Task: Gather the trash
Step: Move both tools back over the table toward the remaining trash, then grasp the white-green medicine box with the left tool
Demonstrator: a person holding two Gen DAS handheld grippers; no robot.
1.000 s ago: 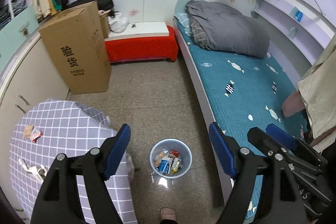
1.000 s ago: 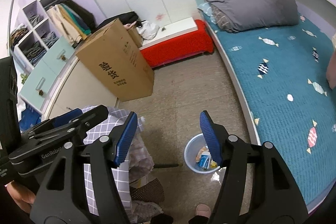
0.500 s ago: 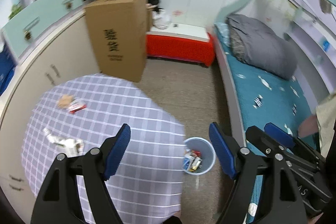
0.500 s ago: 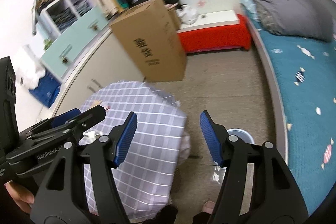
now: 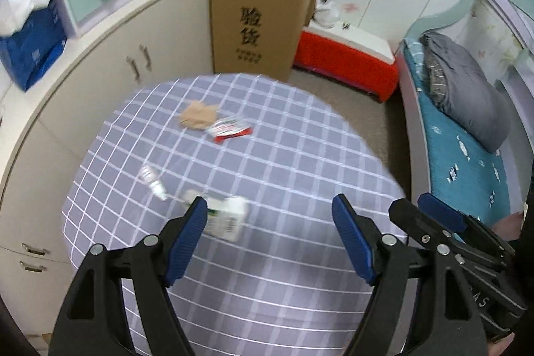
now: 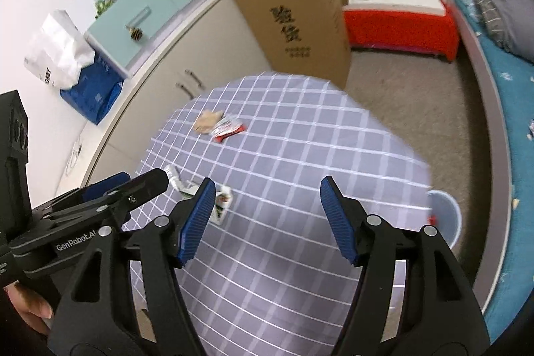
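Both tongs hang over a table draped in a lilac checked cloth [image 5: 300, 155], each spread wide with nothing between its blue pads. Just ahead of the left gripper [image 5: 268, 234], close by its left pad, lies a small white carton [image 5: 227, 217]; a little further forward and to the left sits a small white bottle [image 5: 153, 181]. Further ahead near the far side of the cloth rest a crumpled brown paper scrap [image 5: 197, 117] and a red-and-white wrapper [image 5: 230, 129], touching each other. From the right gripper [image 6: 267, 216] the same carton shows just beyond its left pad. The trash bin [image 6: 445, 216], pale blue, stands on the floor off to that gripper's right, half hidden behind the table edge; a bit of red shows at its rim, the rest of its contents cannot be made out. A tall cardboard box [image 5: 257, 19] stands closed beyond the table.
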